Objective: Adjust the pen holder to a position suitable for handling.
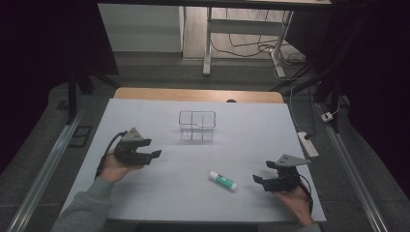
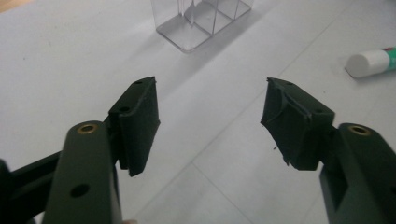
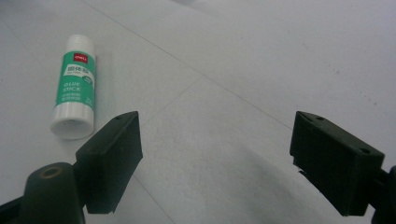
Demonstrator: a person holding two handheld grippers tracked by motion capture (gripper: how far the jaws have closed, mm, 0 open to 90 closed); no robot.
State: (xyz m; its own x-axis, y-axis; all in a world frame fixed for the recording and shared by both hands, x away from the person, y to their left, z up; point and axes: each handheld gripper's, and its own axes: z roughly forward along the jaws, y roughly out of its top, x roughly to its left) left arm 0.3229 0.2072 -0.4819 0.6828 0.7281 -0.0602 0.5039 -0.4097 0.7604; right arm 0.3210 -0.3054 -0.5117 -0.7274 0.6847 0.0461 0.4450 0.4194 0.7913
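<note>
Your right tongs (image 3: 215,163) stand wide and empty, their matte black rubber pads hovering over the smooth white desk (image 1: 159,193). Just beside them, towards your left tongs (image 1: 155,154), lies the white-and-green plastic glue stick (image 1: 223,180), a round tube flat on its side. Your left tongs gape wide too, holding nothing, with the clear, square, divided plastic organiser box (image 1: 197,125) beyond them. You look set to reach: swing the right tongs across the tube, straddle its barrel, then close.
</note>
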